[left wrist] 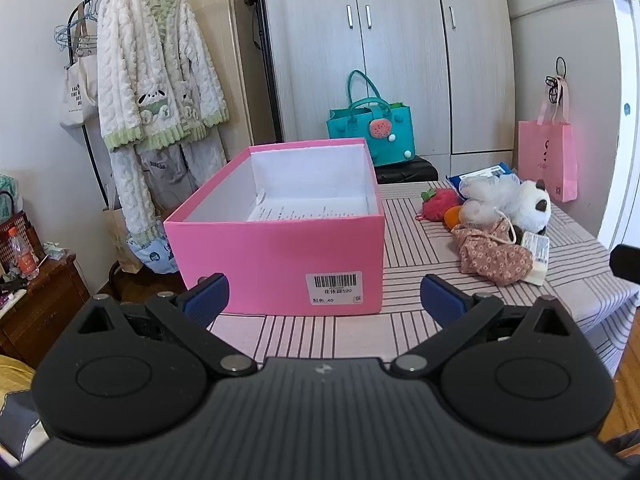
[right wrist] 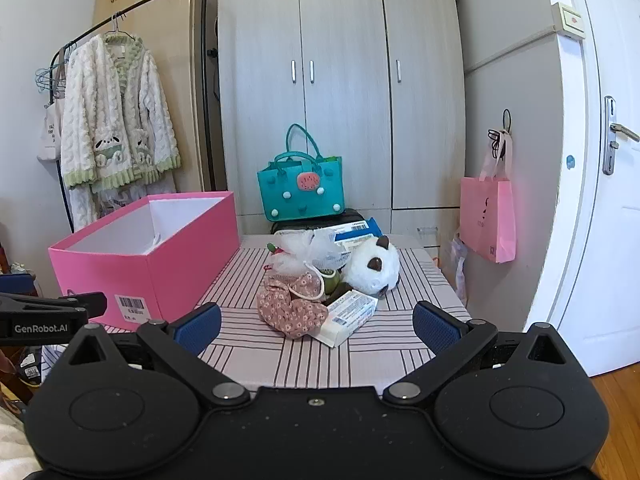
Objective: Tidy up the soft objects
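- Pink rectangular cardboard box (left wrist: pixel 276 256): on left of striped tablecloth (left wrist: pixel 408 248), open top up, long axis running away from camera.
- White plush panda (right wrist: pixel 372 266): in a pile at right, with floral fabric pouch (right wrist: pixel 290 310).
- Left gripper (left wrist: pixel 324 298): jaws wide, empty.
- Right gripper (right wrist: pixel 316 324): jaws wide, empty.

"GenRobot.AI" on left gripper (right wrist: pixel 52 320); "520", "40" on box label (left wrist: pixel 334 289).

Pink box (left wrist: pixel 276 248), striped tablecloth (left wrist: pixel 420 240)
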Demonstrator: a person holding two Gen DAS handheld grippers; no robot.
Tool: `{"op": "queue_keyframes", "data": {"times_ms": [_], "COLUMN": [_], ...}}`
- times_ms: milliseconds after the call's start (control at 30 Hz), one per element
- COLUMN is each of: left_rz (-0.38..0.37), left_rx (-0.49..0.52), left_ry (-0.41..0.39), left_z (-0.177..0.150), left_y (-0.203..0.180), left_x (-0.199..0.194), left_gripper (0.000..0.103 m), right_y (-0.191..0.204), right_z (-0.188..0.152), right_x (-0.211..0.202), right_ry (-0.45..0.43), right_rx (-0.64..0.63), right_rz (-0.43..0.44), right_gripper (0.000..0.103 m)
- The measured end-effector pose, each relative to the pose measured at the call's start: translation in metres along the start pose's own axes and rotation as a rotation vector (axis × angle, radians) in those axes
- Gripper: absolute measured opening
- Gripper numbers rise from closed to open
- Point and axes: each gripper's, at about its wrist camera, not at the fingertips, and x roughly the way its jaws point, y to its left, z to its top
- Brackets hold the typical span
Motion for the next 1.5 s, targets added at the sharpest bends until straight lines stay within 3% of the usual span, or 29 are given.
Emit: {"op": "queue_keyframes", "data": {"times_ms": [233, 700, 833, 1000, 1267, 1500], "left_rz": [0.023, -0.003, -0.018, 0.01, -0.039, -0.018], "left_rx": [0.019, 0.044, 0.045, 0.052, 0.028, 0.018], "left_ry": [-0.022, 0.022, 0.038, -0.012, 0.025, 0.035], "left_z": [-0.004, -0.004, 0.002, 0.012, 0.024, 0.023], "left_y": [-0.001, -0.004, -0.002, -0.003, 0.004, 0.011], "left_x": [0.0, 0.001, -0.001, -0.009, -0.008, -0.005], "left_gripper": [0.103, 0.103, 0.103, 0.103, 0.103, 0.103], "right_y": [0.002, 0.003, 0.001, 0.001, -0.002, -0.004], "right_z": [-0.001, -0.001, 0.006, 0.015, 0.022, 0.022], "right_x": [0.003, 0.004, 0.003, 0.003, 0.006, 0.007], "right_ry": [0.018, 0.031, 0.035, 0.027, 0.048, 0.06], "right_rx": [-0.003, -0.008, -0.012, -0.026, -0.028, -0.026], "right_rz": [-0.005, -0.01, -0.007, -0.027, -0.047, -0.059], "right_gripper": [0.103, 0.103, 0.103, 0.103, 0.103, 0.103]}}
